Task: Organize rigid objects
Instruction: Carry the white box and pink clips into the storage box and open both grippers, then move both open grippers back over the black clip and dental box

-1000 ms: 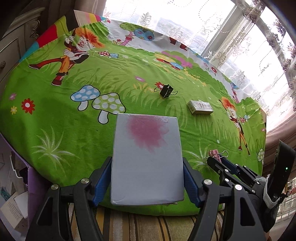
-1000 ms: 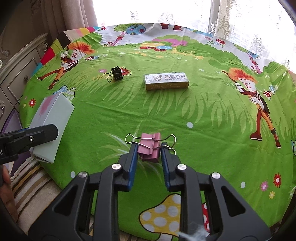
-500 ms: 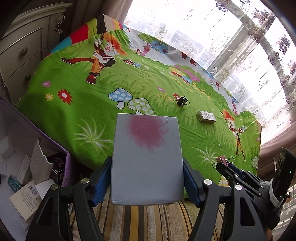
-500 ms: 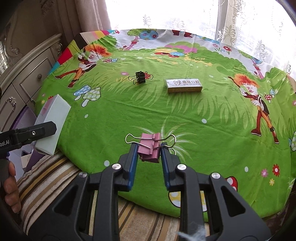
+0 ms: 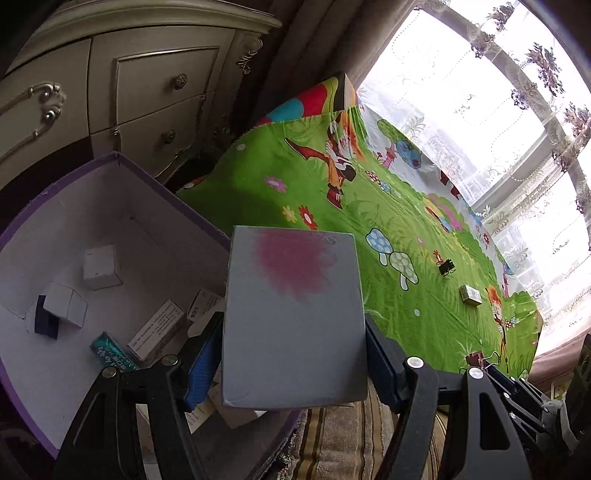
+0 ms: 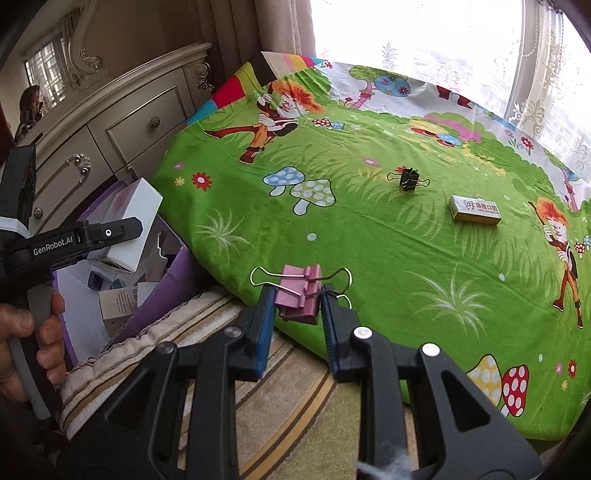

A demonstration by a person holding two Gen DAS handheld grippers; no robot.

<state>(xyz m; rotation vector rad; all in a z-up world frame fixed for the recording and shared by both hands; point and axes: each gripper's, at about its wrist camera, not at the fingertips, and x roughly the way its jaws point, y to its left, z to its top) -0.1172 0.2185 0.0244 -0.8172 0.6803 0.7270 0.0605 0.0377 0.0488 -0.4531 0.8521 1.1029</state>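
1. A green cartoon-printed cloth [image 6: 369, 240] is spread out ahead of the right tongs [image 6: 297, 295] and to their right.
2. A striped mat [image 6: 288, 398] is seen directly beneath the right tongs, touching the near edge of the cloth.
3. A cream dresser [image 5: 147, 92] with metal drawer knobs is set above and to the left of the left tongs [image 5: 293, 321].
4. A brown curtain [image 5: 295, 55] is hung just beside the dresser, high above the left tongs.
5. A lace curtain [image 5: 517, 110], brightly lit from behind, is hung far to the upper right of the left tongs.

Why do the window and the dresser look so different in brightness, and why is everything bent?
Left wrist view: the window is blown out white, the dresser dim; straight edges bow from the fisheye lens. Right wrist view: same glare at the window, black corners around the round image.
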